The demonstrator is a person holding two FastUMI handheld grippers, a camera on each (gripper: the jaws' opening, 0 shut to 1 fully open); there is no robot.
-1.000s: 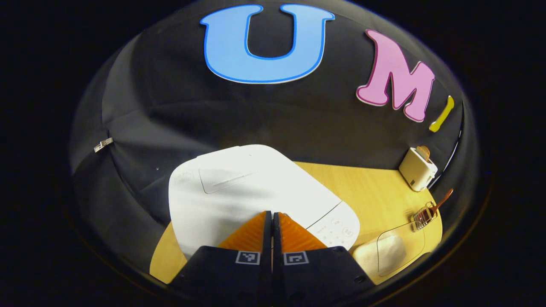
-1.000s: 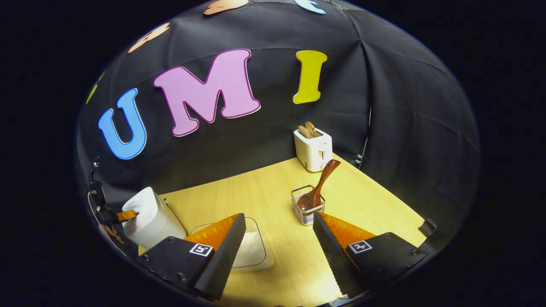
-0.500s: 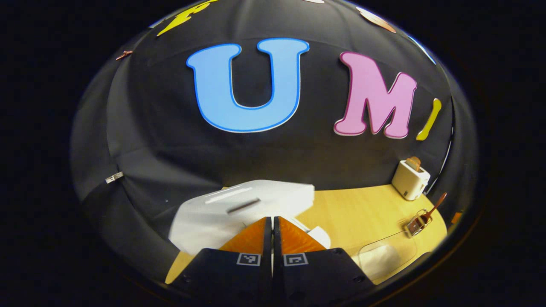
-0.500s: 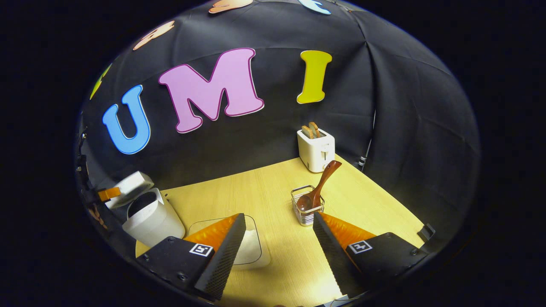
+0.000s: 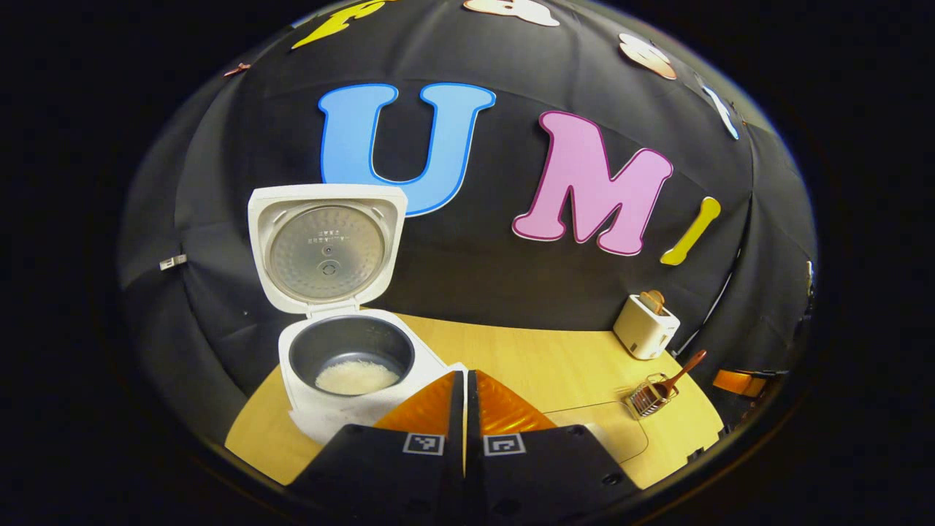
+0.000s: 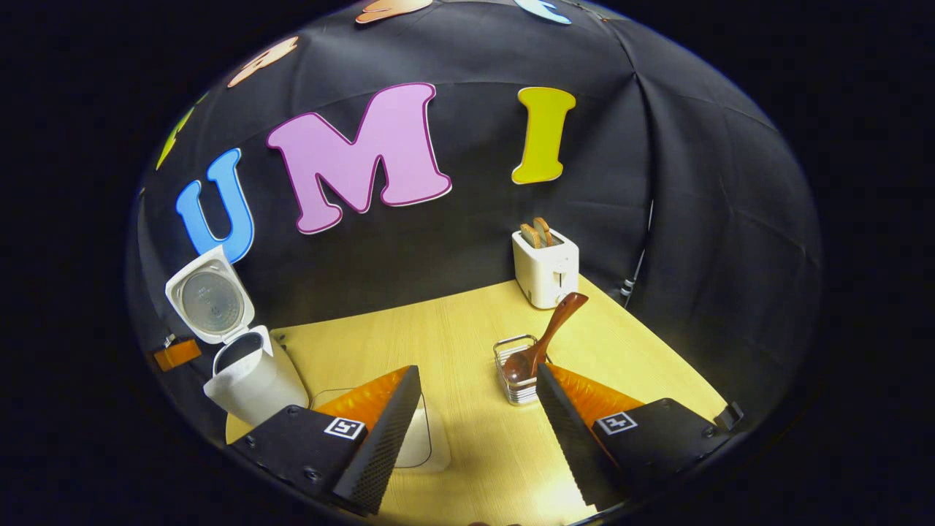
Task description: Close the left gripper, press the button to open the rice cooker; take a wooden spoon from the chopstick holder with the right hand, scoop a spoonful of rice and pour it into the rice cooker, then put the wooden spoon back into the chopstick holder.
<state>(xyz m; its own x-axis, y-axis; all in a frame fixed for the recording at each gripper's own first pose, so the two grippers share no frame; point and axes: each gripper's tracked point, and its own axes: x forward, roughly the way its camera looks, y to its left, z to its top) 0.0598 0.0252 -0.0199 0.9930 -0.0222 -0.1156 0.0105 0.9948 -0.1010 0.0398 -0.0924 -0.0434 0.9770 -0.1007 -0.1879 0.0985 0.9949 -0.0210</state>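
Note:
The white rice cooker stands open, its lid upright, with a little rice in the dark inner pot. My left gripper is shut with nothing between its fingers, just right of the cooker's front. In the right gripper view the cooker is at the far left. The wooden spoon leans in the wire chopstick holder, bowl down. My right gripper is open, with the holder just ahead beside its right finger. A clear container of rice lies by its left finger.
A white toaster with bread slices stands at the back of the wooden table. The left gripper view has the toaster, the holder and the clear container to the right. Black cloth walls close the table's far sides.
The cooker's lid has swung from shut to fully upright, showing the pot. My left gripper has pulled back and up from the cooker. The right gripper has barely moved.

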